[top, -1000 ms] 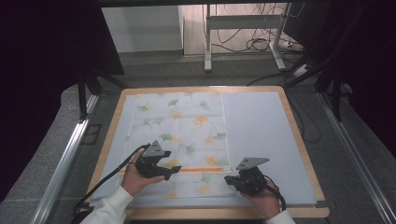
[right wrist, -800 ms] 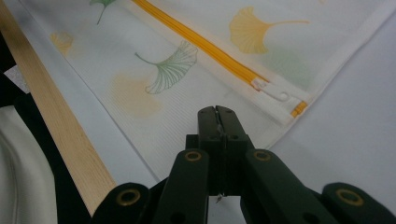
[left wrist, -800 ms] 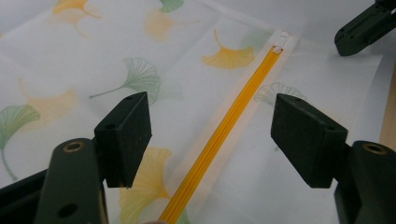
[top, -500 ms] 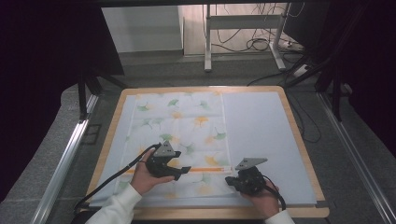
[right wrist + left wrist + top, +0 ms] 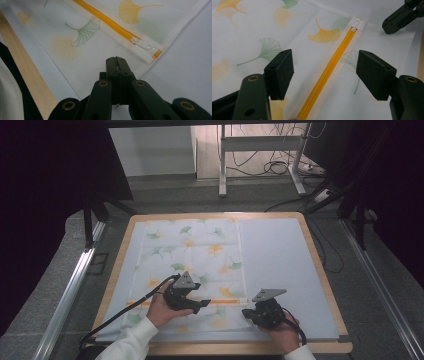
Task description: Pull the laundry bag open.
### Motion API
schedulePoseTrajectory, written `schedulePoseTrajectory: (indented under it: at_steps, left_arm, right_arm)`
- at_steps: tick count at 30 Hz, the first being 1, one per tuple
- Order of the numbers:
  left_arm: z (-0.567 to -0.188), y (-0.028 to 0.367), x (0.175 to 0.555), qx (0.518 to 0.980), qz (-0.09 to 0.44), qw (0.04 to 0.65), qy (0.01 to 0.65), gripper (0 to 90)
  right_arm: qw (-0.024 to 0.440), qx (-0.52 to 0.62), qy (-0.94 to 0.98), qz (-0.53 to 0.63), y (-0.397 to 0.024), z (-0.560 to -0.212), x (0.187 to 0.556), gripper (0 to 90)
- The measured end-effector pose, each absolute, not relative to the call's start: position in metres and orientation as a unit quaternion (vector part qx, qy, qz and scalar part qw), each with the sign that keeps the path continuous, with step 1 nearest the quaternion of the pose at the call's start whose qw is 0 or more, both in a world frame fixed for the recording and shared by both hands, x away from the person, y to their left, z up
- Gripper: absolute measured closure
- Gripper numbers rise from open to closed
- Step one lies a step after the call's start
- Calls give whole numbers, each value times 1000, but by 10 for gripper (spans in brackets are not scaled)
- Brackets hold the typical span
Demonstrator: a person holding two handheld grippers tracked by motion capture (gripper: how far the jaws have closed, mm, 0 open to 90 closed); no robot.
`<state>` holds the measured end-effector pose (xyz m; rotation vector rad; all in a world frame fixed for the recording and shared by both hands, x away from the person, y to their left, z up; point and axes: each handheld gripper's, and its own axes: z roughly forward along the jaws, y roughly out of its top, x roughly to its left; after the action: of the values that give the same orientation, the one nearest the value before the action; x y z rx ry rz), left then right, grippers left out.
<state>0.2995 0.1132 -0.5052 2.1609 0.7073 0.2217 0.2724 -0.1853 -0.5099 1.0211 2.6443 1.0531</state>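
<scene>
A white mesh bag printed with green and orange ginkgo leaves lies flat on the white mat. An orange zipper runs across its near part. My left gripper hovers open over the zipper; in the left gripper view the zipper passes between its fingertips, untouched by the pads. The white zipper pull sits at the zipper's far end. My right gripper is shut, its tips resting on the bag's corner fabric just short of the pull.
The white mat covers a wooden table with a raised edge. The table's near wooden edge runs beside the bag. Cables trail from both grippers toward the person. Metal rails flank the table.
My left hand has moved to the right along the zipper, closer to the right gripper. The right gripper has stayed where it was.
</scene>
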Motion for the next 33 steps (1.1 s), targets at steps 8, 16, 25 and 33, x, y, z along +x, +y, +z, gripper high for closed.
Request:
schedulePoseTrajectory:
  at_steps: [8,16,25,33]
  left_arm:
    - [-504,96,303,868,63,409,273,312]
    - [-497,80,305,875,73,401,261,327]
    - [-503,58,312,882,74,395,247,349]
    - [-502,44,314,886,75,391,238,363]
  right_arm:
    - [59,337,872,350,-186,-510,272,892]
    - [58,333,873,351,-184,-509,270,892]
    - [55,332,874,350,-184,-510,270,892]
    - [54,335,873,350,-184,-510,270,892]
